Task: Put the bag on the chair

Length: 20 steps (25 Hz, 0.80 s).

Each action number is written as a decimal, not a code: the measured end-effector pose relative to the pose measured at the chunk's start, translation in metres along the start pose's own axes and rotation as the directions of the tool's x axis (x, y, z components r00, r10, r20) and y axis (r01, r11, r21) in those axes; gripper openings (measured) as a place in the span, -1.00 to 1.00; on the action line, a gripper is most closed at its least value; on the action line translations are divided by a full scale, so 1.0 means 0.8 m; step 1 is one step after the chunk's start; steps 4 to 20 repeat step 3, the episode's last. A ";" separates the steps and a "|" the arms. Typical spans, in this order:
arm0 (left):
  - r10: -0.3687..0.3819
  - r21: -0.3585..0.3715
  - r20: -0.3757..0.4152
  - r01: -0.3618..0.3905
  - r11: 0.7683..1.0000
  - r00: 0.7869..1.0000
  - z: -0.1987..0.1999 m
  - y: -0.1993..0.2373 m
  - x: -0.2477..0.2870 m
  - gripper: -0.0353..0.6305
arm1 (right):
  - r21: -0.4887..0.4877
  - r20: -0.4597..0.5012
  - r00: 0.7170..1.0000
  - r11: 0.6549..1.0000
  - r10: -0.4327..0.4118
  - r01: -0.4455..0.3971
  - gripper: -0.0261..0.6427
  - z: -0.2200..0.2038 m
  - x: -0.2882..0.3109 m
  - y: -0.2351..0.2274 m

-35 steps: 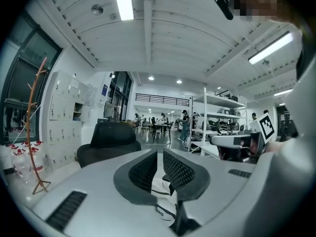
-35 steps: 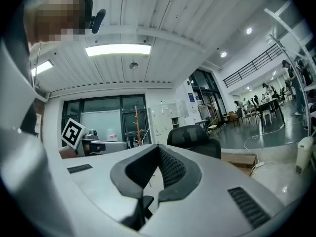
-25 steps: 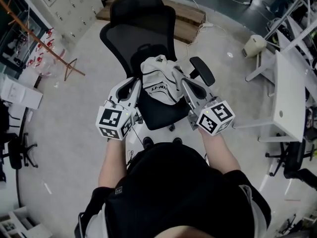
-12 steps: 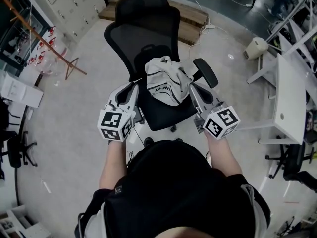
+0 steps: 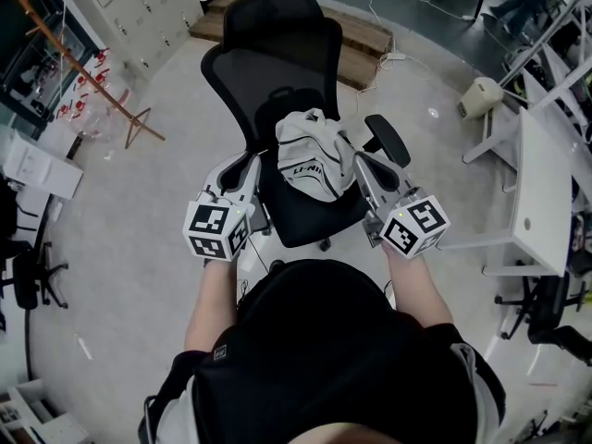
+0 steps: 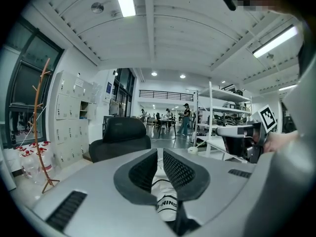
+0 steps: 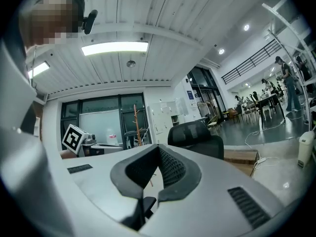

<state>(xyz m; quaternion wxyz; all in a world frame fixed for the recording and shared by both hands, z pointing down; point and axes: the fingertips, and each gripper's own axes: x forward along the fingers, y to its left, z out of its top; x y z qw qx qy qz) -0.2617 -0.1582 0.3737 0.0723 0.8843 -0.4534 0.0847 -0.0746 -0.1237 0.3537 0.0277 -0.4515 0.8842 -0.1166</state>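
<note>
A black mesh office chair stands in front of me. The white bag with dark print rests on its seat, between the armrests. My left gripper is at the bag's left edge, shut on a thin cord of it. My right gripper is shut on the bag's right edge, beside the right armrest. In the left gripper view the shut left gripper has the bag hanging just below it, with the chair beyond. In the right gripper view the right gripper is shut, with pale fabric in the slit.
A wooden coat rack stands at the left near grey lockers. A low wooden platform lies behind the chair. White tables and a small white appliance are at the right. Another chair is at the far left.
The left gripper has eased a little forward and down with the bag, which now sits lower on the seat. The right gripper has kept its place.
</note>
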 end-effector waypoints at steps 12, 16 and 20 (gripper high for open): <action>-0.007 -0.001 0.000 0.007 1.000 1.000 0.001 -0.002 0.000 -0.75 | -0.003 0.003 1.000 1.000 0.002 -0.002 -0.84 0.002 0.001 0.002; -0.007 -0.001 0.000 0.007 1.000 1.000 0.001 -0.002 0.000 -0.75 | -0.003 0.003 1.000 1.000 0.002 -0.002 -0.84 0.002 0.001 0.002; -0.007 -0.001 0.000 0.007 1.000 1.000 0.001 -0.002 0.000 -0.75 | -0.003 0.003 1.000 1.000 0.002 -0.002 -0.84 0.002 0.001 0.002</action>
